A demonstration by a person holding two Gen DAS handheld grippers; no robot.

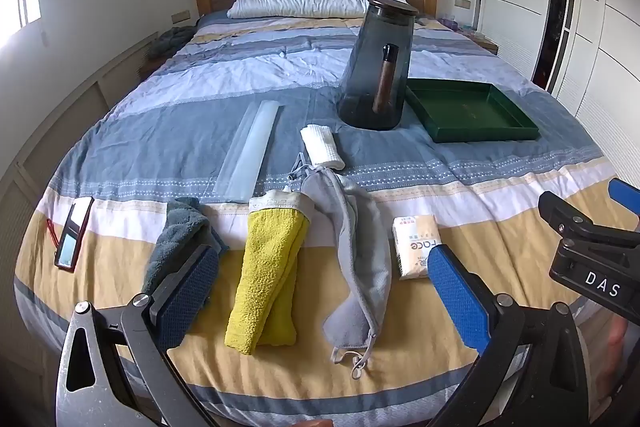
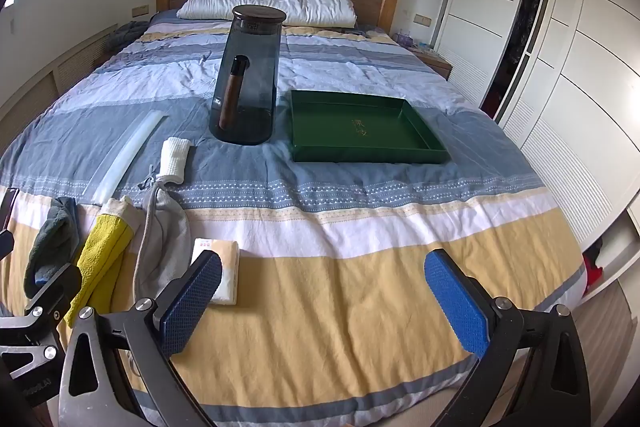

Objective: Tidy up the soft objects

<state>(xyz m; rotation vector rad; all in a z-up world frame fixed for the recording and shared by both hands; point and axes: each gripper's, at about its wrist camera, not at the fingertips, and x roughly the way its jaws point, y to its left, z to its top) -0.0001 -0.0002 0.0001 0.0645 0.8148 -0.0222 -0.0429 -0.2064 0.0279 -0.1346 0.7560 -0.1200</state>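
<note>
Several soft items lie in a row near the foot of the striped bed. From left: a dark teal cloth, a yellow towel, a grey cloth with cords, a white tissue pack, and a rolled white cloth behind them. An empty green tray sits further up the bed. My left gripper hovers open over the yellow towel and grey cloth, touching neither. My right gripper stands open above bare yellow bedding, right of the tissue pack.
A tall smoky glass jug with a wooden handle stands left of the tray. A translucent flat strip lies left of the rolled cloth. A phone rests near the bed's left edge. Pillows, headboard and wardrobe doors are beyond.
</note>
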